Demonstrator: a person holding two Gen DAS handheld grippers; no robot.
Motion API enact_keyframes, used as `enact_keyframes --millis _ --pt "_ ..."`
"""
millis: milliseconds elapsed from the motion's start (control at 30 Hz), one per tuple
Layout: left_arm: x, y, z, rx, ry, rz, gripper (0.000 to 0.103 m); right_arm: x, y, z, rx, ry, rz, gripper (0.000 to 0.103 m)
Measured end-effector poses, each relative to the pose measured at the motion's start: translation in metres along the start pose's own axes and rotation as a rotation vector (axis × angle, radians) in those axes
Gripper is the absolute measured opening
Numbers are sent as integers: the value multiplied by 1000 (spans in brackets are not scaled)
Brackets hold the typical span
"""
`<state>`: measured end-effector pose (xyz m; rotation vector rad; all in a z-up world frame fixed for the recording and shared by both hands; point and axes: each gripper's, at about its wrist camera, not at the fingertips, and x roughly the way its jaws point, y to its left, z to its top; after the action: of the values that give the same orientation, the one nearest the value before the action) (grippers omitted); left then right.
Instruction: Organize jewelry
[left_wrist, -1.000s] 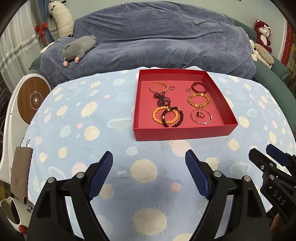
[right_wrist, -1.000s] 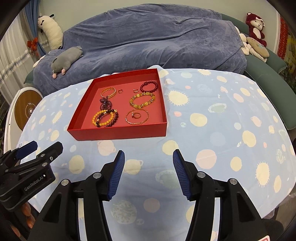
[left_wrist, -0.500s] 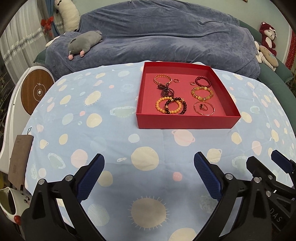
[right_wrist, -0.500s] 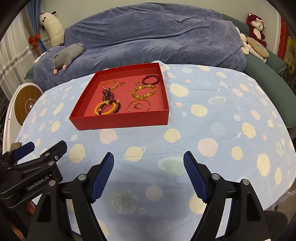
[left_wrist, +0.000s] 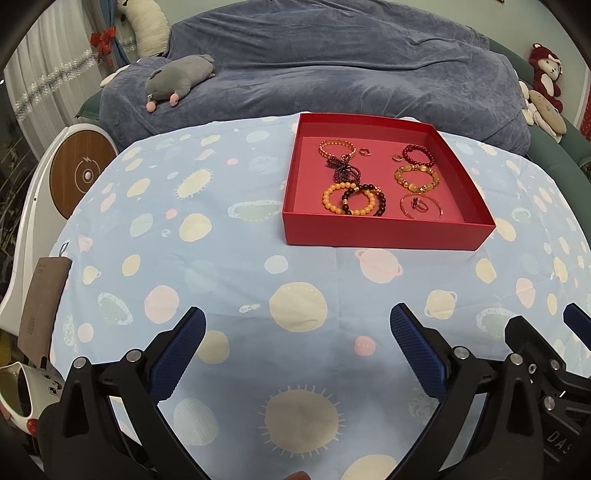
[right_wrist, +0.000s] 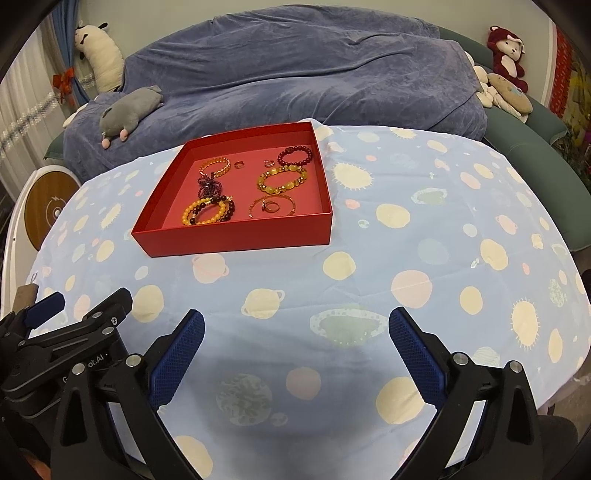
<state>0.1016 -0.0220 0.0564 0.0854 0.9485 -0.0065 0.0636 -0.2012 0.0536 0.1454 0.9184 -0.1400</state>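
Nearest: left gripper (left_wrist: 297, 345), fingers spread wide with nothing between; right gripper (right_wrist: 295, 345), jaws opening, nothing between. Both over the tablecloth (left_wrist: 207, 280). Beyond: one red tray (left_wrist: 388, 236) holding seven bracelets, among them one orange bracelet (left_wrist: 341, 199), and three small rings. Farthest: one grey plush (left_wrist: 177, 79).

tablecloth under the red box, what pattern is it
Light blue tablecloth printed with pale suns, planets and dots; the right wrist view shows it best.
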Motion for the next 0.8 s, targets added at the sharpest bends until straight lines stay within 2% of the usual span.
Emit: enact_keyframes --millis 800 --pt "6 -2 -4 9 20 16 96 3 -4 -2 15 9 -7 96"
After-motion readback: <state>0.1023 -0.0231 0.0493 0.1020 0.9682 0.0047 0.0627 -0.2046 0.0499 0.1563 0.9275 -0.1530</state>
